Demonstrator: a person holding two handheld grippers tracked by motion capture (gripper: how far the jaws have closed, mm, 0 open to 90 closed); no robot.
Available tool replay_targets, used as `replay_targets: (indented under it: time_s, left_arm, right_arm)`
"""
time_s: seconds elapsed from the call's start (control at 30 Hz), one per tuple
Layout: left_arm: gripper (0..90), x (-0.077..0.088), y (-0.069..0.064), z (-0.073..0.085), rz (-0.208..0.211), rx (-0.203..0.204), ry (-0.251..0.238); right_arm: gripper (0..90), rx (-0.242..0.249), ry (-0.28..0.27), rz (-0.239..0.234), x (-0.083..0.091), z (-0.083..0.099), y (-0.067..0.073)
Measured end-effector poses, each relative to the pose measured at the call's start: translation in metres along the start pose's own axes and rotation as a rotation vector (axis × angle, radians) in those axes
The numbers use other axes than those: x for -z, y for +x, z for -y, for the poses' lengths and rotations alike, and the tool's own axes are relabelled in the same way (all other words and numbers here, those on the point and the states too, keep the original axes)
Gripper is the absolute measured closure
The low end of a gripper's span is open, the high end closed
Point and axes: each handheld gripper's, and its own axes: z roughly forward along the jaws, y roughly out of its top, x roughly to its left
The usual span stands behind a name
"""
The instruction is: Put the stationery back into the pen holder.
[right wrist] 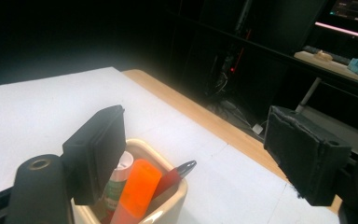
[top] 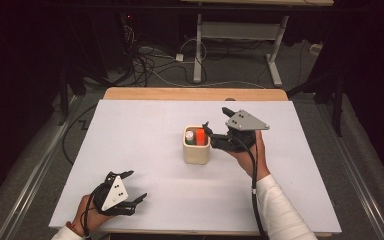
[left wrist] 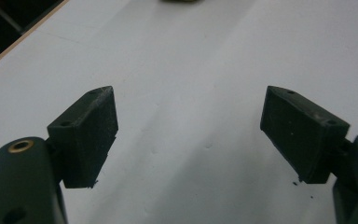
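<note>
Near left, left gripper [top: 132,187] rests low over the white table [top: 145,165], jaws spread wide, nothing between them. Mid-table stands a cream cup [top: 196,151] holding an orange marker [right wrist: 137,191], a white-capped tube with green label [right wrist: 117,178] (print too blurred to read) and a red pen with dark tip [right wrist: 176,173]. Just right of cup, right gripper [top: 209,129] sits at its rim, jaws wide apart, gripping nothing.
</note>
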Motion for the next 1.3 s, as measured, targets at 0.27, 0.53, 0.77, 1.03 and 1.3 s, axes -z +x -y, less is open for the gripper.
replay_targets:
  time_s: [0.27,0.53,0.77,1.03,1.3]
  left_arm:
    - [18.4,0.0,0.0,0.0,0.0,0.0,-0.001]
    - [18.4,0.0,0.0,0.0,-0.001,-0.005,0.004]
    - [18.4,0.001,0.001,0.0,-0.006,-0.005,0.004]
    - [18.4,0.001,0.0,0.0,-0.007,-0.005,0.003]
    - [18.4,0.0,0.0,0.0,-0.005,-0.007,0.004]
  right_arm:
    - [21.6,0.027,0.013,0.009,0.009,0.0,0.003]
    - [21.8,0.053,0.017,0.017,0.023,0.01,0.009]
    - [21.5,0.102,0.028,0.013,0.032,0.016,0.018]
    - [21.7,0.145,0.043,-0.001,0.038,0.023,0.028]
    - [21.6,0.172,0.052,-0.019,0.045,0.031,0.033]
